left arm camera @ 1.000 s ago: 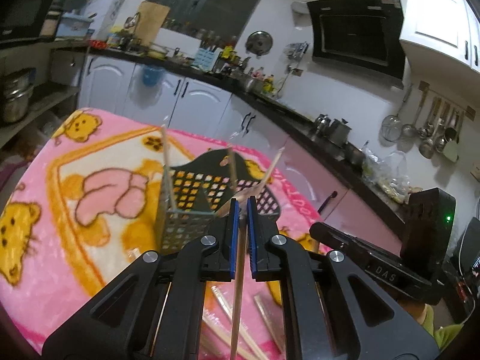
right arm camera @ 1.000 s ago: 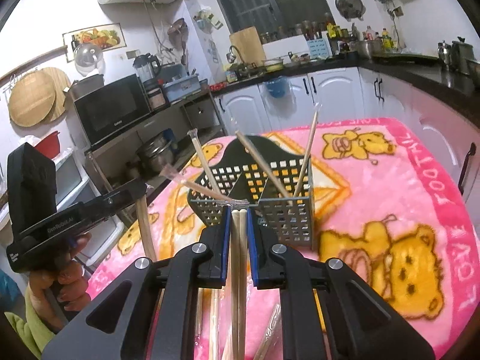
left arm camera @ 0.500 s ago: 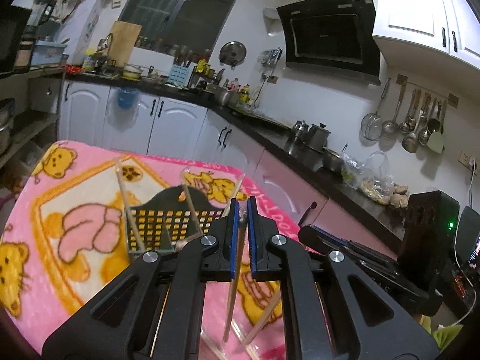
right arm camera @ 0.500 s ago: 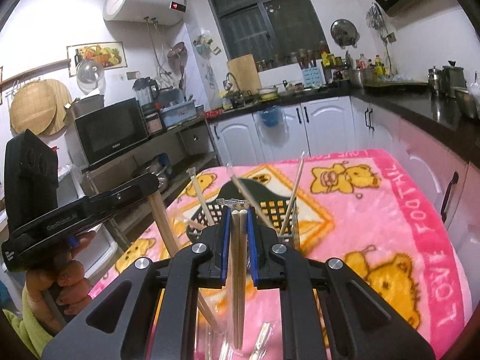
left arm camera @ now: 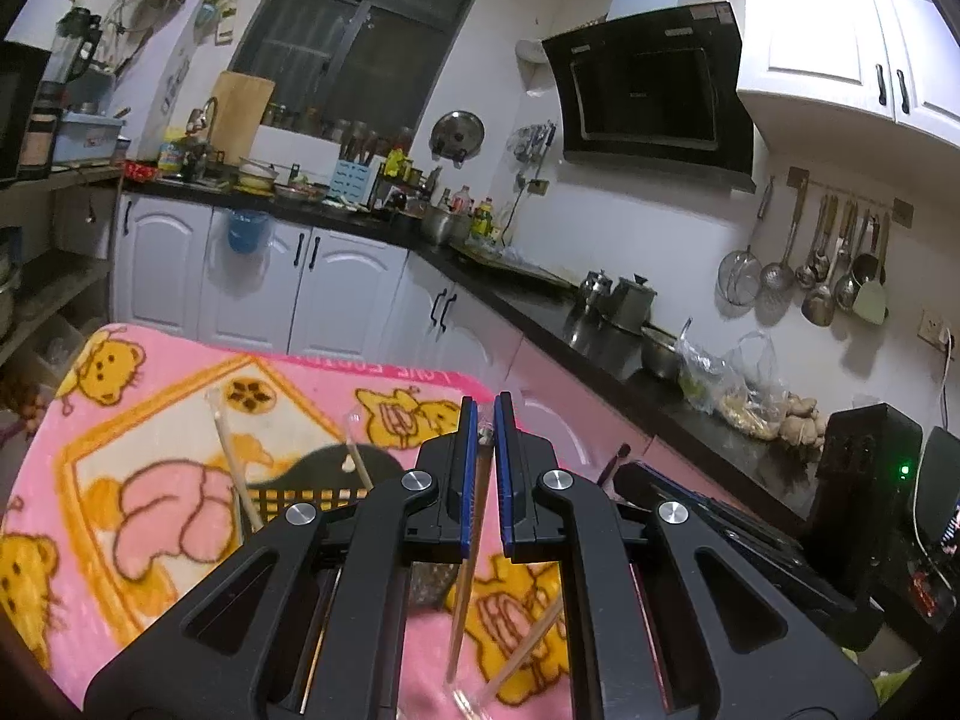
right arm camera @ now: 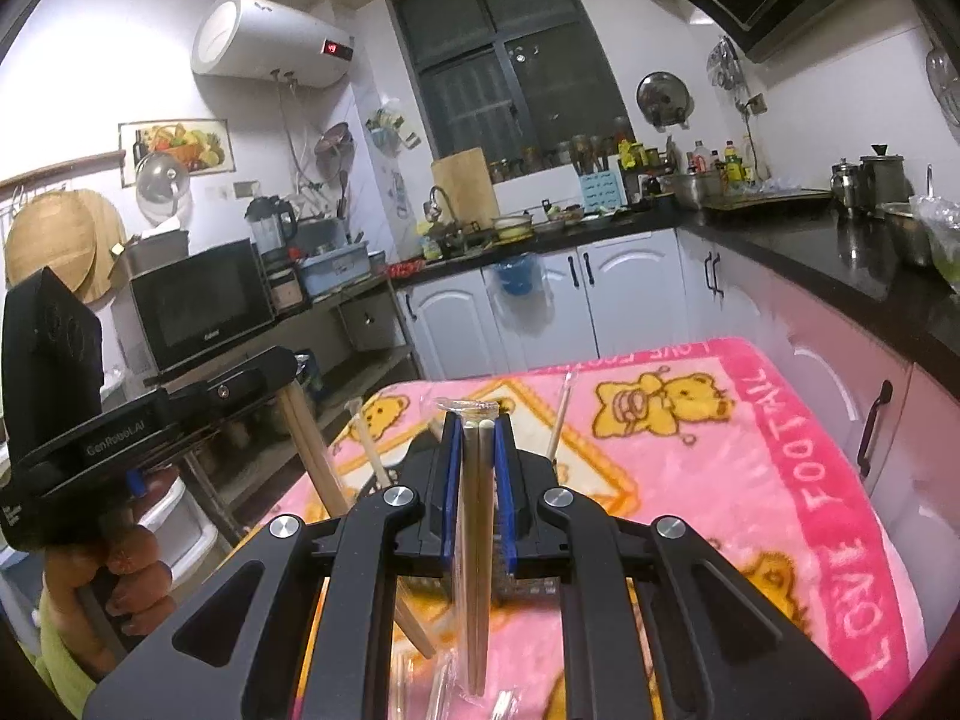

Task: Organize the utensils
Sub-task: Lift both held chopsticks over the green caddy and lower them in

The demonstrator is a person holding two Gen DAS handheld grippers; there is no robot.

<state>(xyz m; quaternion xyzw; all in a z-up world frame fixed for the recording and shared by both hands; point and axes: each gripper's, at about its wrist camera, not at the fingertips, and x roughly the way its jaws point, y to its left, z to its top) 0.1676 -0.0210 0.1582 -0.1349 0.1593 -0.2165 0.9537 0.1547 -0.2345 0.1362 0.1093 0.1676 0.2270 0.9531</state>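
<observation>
My left gripper is shut on a wooden chopstick that hangs down below its blue pads. A pair of chopsticks in a clear wrapper stands upright in my right gripper, which is shut on it. Both grippers hover above the pink bear blanket. The black mesh basket sits just beyond them, mostly hidden behind the fingers, with chopsticks leaning in it. The right wrist view shows the left gripper at the left, held by a hand, its chopstick slanting down.
Loose wrapped chopsticks lie on the blanket near the front. A black counter with pots runs along the right above white cabinets. A shelf with a microwave stands at the left.
Both grippers have risen with their chopsticks still held. The basket has sunk lower in both views and is now largely hidden behind the fingers.
</observation>
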